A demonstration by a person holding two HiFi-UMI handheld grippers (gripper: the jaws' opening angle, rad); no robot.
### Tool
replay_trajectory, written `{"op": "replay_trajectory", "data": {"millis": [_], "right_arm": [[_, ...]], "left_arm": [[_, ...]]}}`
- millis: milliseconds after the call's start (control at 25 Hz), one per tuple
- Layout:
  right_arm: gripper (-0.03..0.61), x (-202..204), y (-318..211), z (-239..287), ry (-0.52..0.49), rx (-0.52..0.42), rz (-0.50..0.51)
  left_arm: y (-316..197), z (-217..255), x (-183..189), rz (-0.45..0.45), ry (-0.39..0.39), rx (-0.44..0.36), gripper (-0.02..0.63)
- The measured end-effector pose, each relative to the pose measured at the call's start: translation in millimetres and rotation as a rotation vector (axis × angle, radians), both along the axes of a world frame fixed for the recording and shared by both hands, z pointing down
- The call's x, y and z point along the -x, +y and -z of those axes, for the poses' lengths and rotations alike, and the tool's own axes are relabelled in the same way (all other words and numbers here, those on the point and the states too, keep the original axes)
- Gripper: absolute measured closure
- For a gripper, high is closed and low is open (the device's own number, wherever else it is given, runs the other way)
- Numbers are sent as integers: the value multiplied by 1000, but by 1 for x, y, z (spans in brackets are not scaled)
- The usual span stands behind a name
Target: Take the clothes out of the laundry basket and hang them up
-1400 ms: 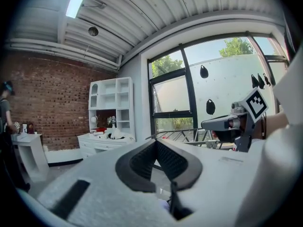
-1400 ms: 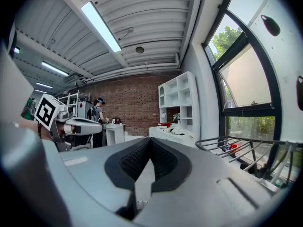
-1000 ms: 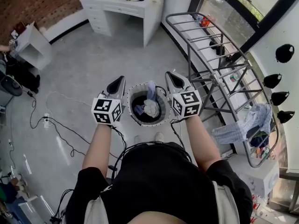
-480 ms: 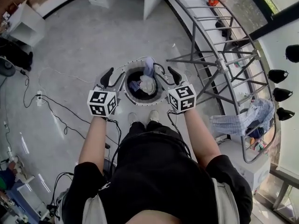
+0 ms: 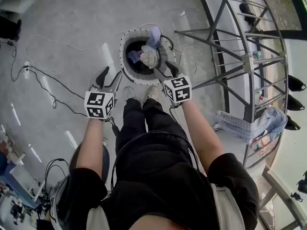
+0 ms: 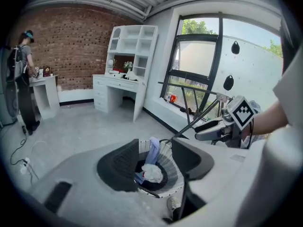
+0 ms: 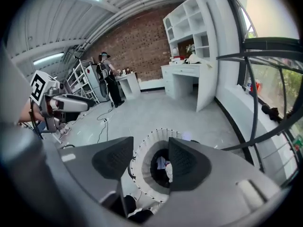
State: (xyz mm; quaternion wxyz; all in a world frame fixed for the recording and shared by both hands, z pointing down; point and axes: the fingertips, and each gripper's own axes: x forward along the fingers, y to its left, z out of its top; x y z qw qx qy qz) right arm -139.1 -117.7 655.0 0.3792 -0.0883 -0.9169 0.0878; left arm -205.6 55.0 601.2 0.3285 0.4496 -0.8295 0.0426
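Note:
The round white laundry basket (image 5: 125, 67) stands on the floor by my feet, holding a white cloth (image 5: 149, 56) and a pale blue cloth (image 5: 154, 32) draped over its far rim. My left gripper (image 5: 109, 78) hangs open left of the basket. My right gripper (image 5: 165, 71) hangs open over the basket's near right rim. Both sets of jaws have just been opening, and nothing is between them. The left gripper view frames the basket (image 6: 174, 174) and white cloth (image 6: 152, 172) between open pads. In the right gripper view the basket (image 7: 141, 161) also sits between open pads.
A grey metal drying rack (image 5: 240, 56) stands to the right, with a checked cloth (image 5: 242, 126) hanging on it. Black cables (image 5: 43, 80) trail over the floor at left. A white desk (image 6: 118, 86) and a person (image 6: 23, 79) are far back.
Both grippers have dropped from chest height toward the basket. Their jaws went from shut to open. The head view has tilted further down.

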Motion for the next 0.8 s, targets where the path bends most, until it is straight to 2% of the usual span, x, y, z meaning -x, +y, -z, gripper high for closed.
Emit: {"op": "replay_trajectory", "data": {"millis": [200,440,680,800], "right_arm": [[327,18,14,-93,99,-43,46],[325,47,10,-216,202,-97,28],[325,69,24,-335,307,-159,111],[325,84,25,-392,345,-220,177]], "left_arm": [[16,-62,7,39,53,24,390],[25,-133,30,85,97,6,390],[48,-212,33,81,157,28,390],[58,-247,41,88,172,32,390]]}}
